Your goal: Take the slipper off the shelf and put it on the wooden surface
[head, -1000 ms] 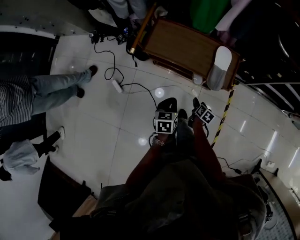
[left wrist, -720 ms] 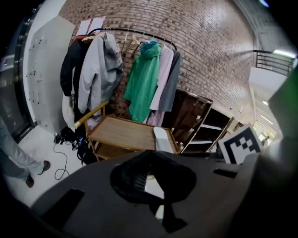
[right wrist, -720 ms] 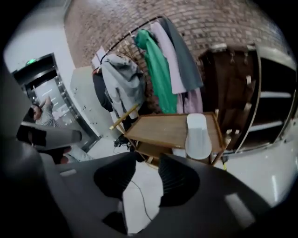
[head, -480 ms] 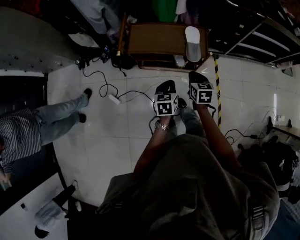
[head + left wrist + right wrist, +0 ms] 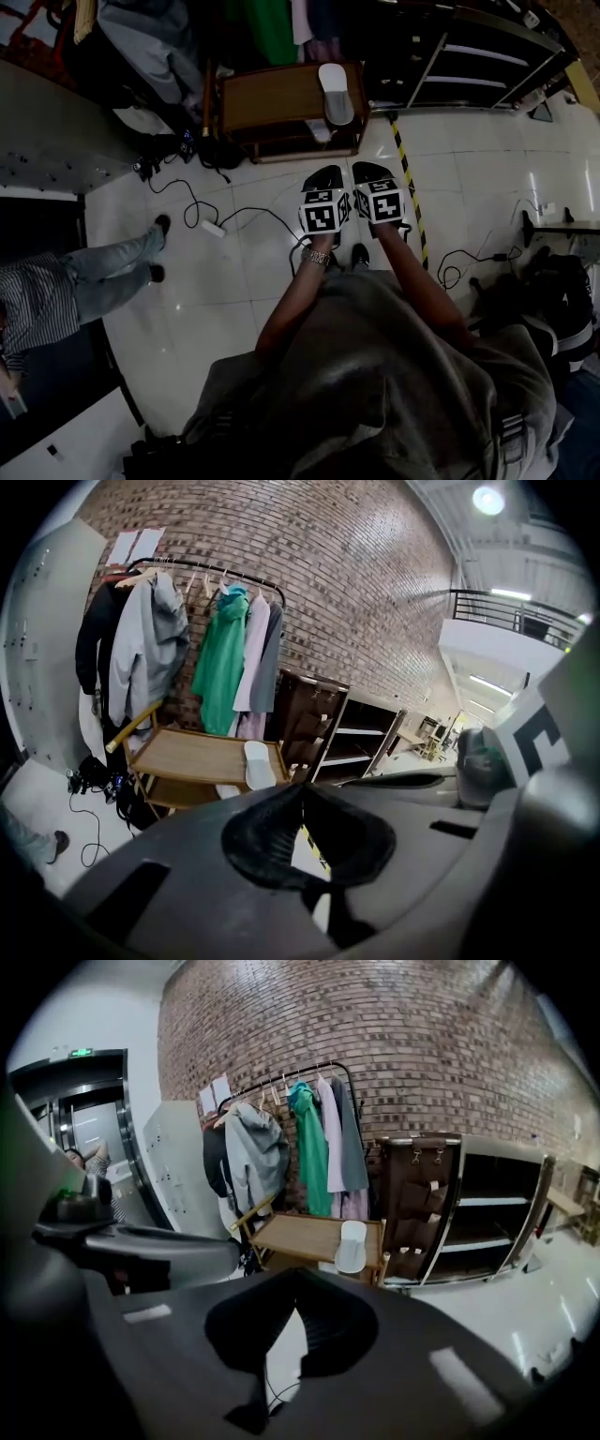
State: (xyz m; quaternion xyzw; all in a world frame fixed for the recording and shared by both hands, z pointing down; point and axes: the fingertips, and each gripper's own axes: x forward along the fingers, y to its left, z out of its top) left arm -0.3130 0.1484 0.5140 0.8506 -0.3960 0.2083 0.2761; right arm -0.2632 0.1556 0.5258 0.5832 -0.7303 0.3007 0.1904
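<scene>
A white slipper [image 5: 335, 92] lies on the right end of a low wooden table [image 5: 267, 96]; it also shows in the left gripper view as the slipper [image 5: 256, 763] and in the right gripper view as the slipper [image 5: 352, 1244]. My left gripper [image 5: 325, 175] and right gripper [image 5: 371, 172] hang side by side above the white floor, well short of the table, both pointing toward it. The left gripper [image 5: 302, 789] has its jaws together with nothing between them. The right gripper [image 5: 296, 1281] is likewise shut and empty. The dark shelf [image 5: 469, 61] stands right of the table.
A clothes rack [image 5: 216, 621] with several coats stands behind the table against a brick wall. Cables [image 5: 211, 220] and a power strip trail across the floor at the left. A person in jeans [image 5: 103, 272] stands at the left. Yellow-black tape [image 5: 410, 197] runs along the floor at the right.
The head view has swung, so the table with the slipper now sits at top centre. The two grippers have drawn level, side by side, facing the table.
</scene>
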